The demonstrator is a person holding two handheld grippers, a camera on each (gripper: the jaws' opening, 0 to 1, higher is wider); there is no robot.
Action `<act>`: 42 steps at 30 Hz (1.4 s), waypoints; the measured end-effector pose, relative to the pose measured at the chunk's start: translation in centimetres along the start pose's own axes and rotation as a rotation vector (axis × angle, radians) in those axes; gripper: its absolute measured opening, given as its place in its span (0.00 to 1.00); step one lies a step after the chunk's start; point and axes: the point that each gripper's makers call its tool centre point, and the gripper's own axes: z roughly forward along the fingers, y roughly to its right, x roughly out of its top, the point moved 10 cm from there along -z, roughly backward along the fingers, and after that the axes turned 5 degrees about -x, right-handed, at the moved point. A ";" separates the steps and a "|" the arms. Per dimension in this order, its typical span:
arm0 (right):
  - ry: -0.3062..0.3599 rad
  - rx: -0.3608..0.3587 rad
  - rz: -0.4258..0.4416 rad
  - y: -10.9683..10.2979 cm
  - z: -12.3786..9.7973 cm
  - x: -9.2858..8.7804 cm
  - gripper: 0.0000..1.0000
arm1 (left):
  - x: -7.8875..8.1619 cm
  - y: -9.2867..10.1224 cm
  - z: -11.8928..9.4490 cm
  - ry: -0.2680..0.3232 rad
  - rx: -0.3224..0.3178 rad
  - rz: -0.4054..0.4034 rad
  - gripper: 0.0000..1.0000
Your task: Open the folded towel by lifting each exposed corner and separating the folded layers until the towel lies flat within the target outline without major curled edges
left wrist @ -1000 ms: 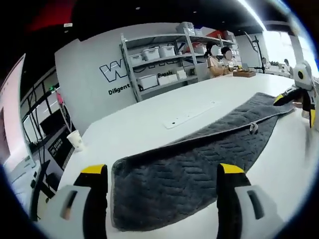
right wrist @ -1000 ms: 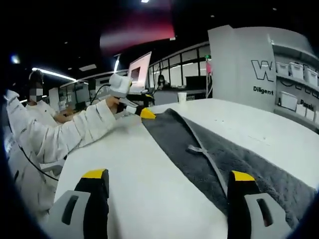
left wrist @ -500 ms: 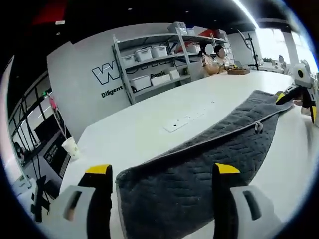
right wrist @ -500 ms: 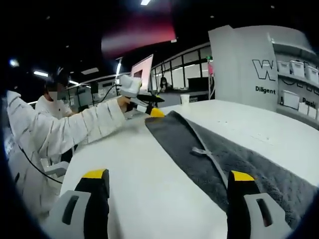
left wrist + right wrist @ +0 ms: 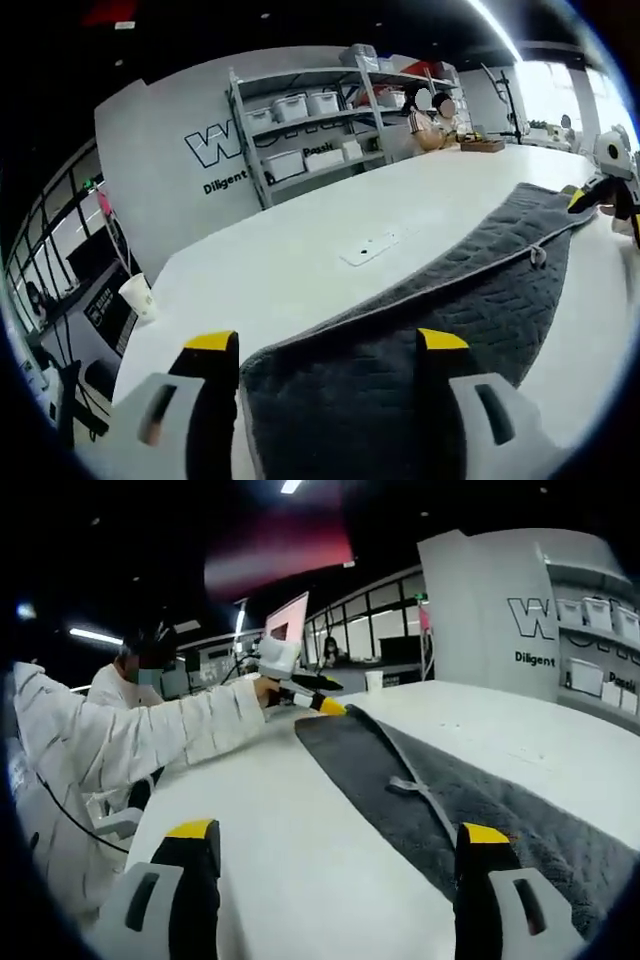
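Left gripper (image 5: 325,345) has its two yellow-tipped jaws spread wide, with the near end of the grey towel (image 5: 430,300) lying between them, and the jaws are not pinching it yet. A second ago the towel's end sat a little lower between these jaws; now the cloth reaches further up between them, so the gripper has come closer to the towel's end. The towel is a long folded strip on the white table (image 5: 300,250), and a thin pale edge runs along it where one layer lies on top of the other. A paper cup (image 5: 135,296) stands well to the left of the towel, and a flat white strip (image 5: 368,247) lies on the table just beyond it. Right gripper (image 5: 330,832) is spread open too and holds nothing, with the towel (image 5: 400,780) reaching in beside its right jaw. In this view, at the far end of the towel, the left gripper (image 5: 318,702) has slid further along since a second ago. I think both grippers are getting ready to grab the ends, so no layer has been opened yet.
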 end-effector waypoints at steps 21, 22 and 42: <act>0.008 0.011 0.005 -0.2 0.0 0.1 0.96 | -2.2 -3.4 1.9 -0.069 0.071 -0.026 0.50; 0.009 0.012 0.004 -0.2 0.0 0.1 0.96 | -2.3 -3.4 2.0 -0.071 0.072 -0.027 0.50; 0.017 0.028 0.018 -0.3 -0.1 0.2 0.95 | -3.6 -3.9 2.7 -0.114 0.094 -0.038 0.12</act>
